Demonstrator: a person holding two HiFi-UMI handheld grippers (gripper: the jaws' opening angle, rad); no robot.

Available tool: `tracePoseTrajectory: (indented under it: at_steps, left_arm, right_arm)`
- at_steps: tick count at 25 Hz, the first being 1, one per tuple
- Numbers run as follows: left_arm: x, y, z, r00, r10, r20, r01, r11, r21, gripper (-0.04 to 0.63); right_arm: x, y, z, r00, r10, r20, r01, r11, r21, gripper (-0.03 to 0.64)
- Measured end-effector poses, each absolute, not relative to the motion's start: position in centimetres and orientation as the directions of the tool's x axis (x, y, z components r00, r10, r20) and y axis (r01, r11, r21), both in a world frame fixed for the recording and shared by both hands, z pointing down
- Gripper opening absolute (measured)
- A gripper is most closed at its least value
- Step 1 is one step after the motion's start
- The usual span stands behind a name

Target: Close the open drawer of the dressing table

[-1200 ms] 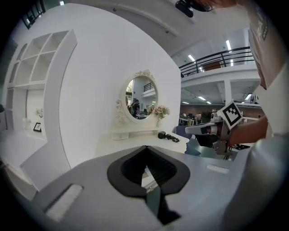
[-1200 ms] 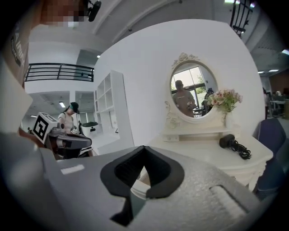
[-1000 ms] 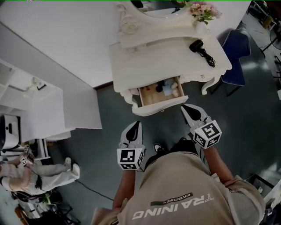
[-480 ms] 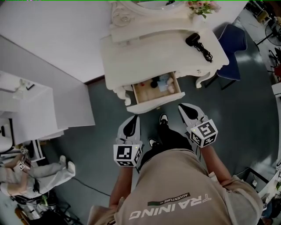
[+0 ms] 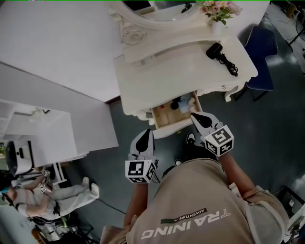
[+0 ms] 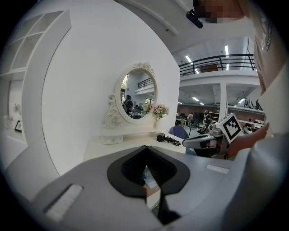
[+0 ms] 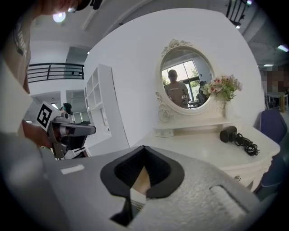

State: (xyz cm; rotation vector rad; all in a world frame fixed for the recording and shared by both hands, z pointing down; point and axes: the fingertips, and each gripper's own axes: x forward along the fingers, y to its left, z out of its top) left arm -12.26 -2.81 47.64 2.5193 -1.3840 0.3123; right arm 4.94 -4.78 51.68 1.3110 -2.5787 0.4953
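Observation:
The white dressing table (image 5: pixel 157 71) stands against the wall, and its drawer (image 5: pixel 167 117) is pulled out toward me. The wooden inside shows a dark item and a pale blue one. My right gripper (image 5: pixel 194 116) is shut and empty, its tip at the right end of the drawer front (image 5: pixel 172 129). My left gripper (image 5: pixel 149 132) is shut and empty, hanging just below the drawer front's left end. In the left gripper view the left gripper (image 6: pixel 146 148) points at the table. The right gripper (image 7: pixel 143 148) shows the drawer's wood through its pads.
A black hair dryer (image 5: pixel 215 49) with its cord lies on the tabletop beside a vase of flowers (image 5: pixel 217 10) and the oval mirror (image 5: pixel 157 12). A blue chair (image 5: pixel 263 52) stands to the right. White shelving (image 5: pixel 43 138) and a seated person (image 5: pixel 47 198) are at the left.
Both grippers have come closer to the drawer. The right tip now reaches the drawer front's right end; earlier a strip of floor lay between them. The drawer stays open.

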Motion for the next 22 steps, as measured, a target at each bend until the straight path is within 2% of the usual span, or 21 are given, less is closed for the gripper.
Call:
tracePoseTrajectory:
  at_steps: [9, 17, 22]
  left_arm:
    - [-8.3, -7.0, 47.1, 0.534, -0.79, 0.301, -0.842, -0.53, 0.103, 0.018]
    - [-7.4, -8.0, 46.9, 0.531, -0.794, 0.296, -0.845, -0.523, 0.111, 0.018]
    - [-8.3, -9.5, 46.5, 0.512, -0.81, 0.285, -0.859, -0.491, 0.146, 0.018]
  right_arm:
    - [6.7, -7.6, 53.9, -0.638, -0.662, 0.392, -0.764, 0.606, -0.22, 0.003]
    - [7.5, -7.3, 57.0, -0.626, -0.618, 0.476, -0.77, 0.586, -0.253, 0.003]
    - [6.9, -7.1, 60.0, -0.602, -0.583, 0.546, -0.771, 0.602, -0.207, 0.003]
